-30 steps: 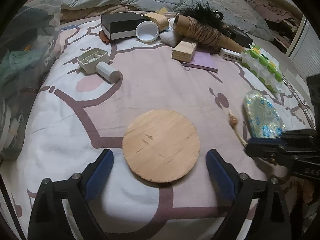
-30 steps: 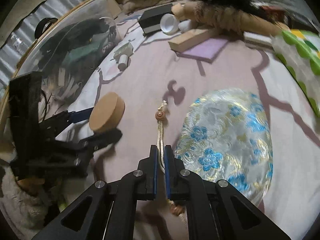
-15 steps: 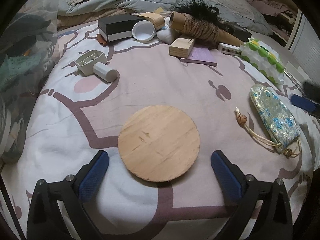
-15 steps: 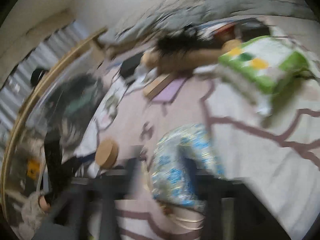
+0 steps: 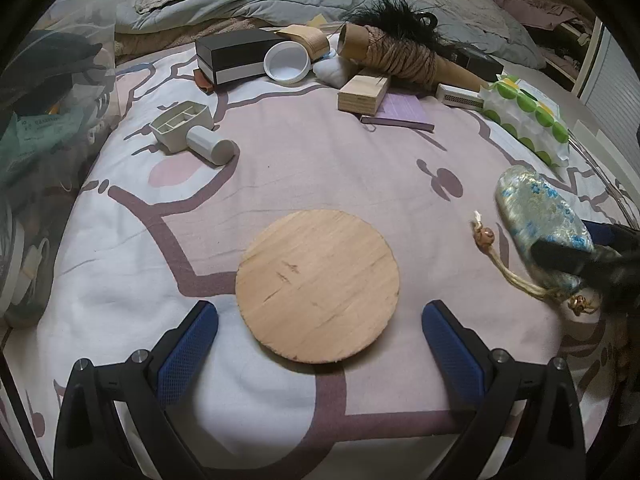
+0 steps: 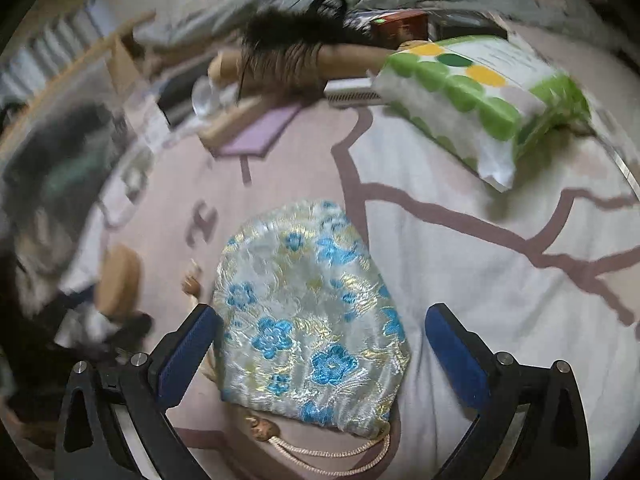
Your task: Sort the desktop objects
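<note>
A round wooden disc (image 5: pixel 318 286) lies flat on the patterned bedspread (image 5: pixel 320 168). My left gripper (image 5: pixel 319 308) stands open, its blue pads on either side of the disc's near edge and clear of it. A silver brocade pouch (image 6: pixel 308 312) with blue flowers lies to the right, its drawstring cord (image 6: pixel 320 456) trailing toward me. My right gripper (image 6: pixel 320 320) hangs over the pouch with its jaws opening; the pouch lies between them, the left pad close beside it and the right pad well clear. In the left wrist view the pouch (image 5: pixel 536 216) and the blurred right gripper (image 5: pixel 576 256) show at the right edge.
At the back of the bed lie a black box (image 5: pixel 236 58), a white cup (image 5: pixel 287 62), a rope-wound cone with black feathers (image 5: pixel 400 56), a wooden block (image 5: pixel 362 90) and a purple notebook (image 5: pixel 404 114). A green-dotted packet (image 6: pixel 472 92) lies right. A grey plastic piece (image 5: pixel 188 130) lies left.
My right gripper was shut on the pouch's cord; it let go, opened wide and swung over the pouch. The left gripper opened slightly and stayed put.
</note>
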